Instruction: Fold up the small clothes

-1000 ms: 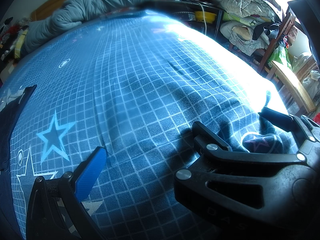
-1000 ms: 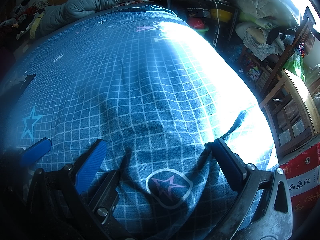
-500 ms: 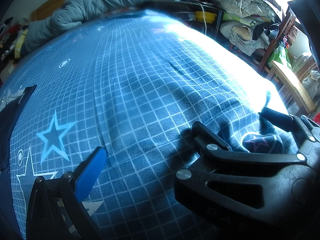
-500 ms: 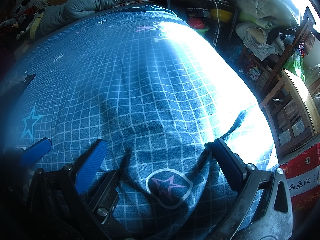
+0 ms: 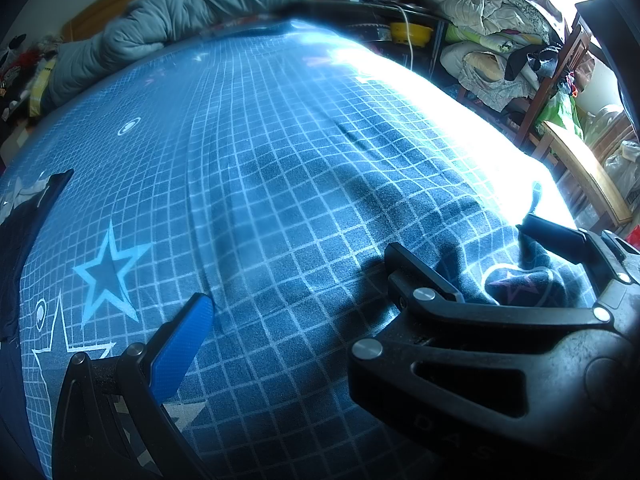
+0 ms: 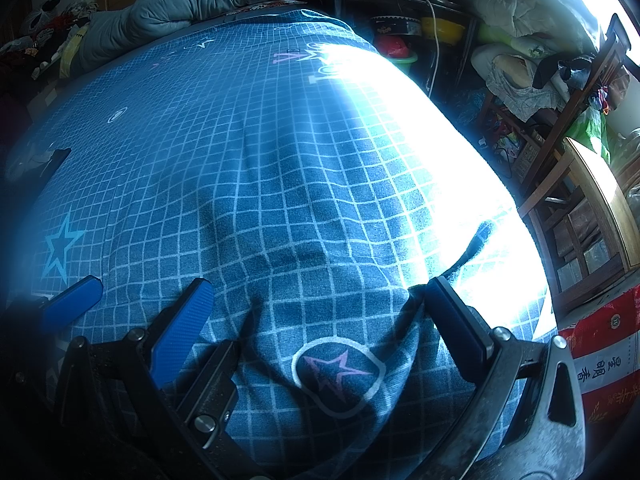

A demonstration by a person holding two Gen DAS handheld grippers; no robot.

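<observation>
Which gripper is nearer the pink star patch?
Right. The right gripper straddles the pink star patch, fingers open either side. The left gripper sits off to its left, beyond the right gripper's finger.

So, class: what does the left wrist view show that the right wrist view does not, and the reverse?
Only the left wrist view shows the right gripper from outside, as a black frame with silver screws. Only the right wrist view shows the red item in a green basin beside the bed. Both show the blue checked fabric, the pink star patch between the right gripper's open fingers, the light blue star, the grey quilt and the wooden chair.
</observation>
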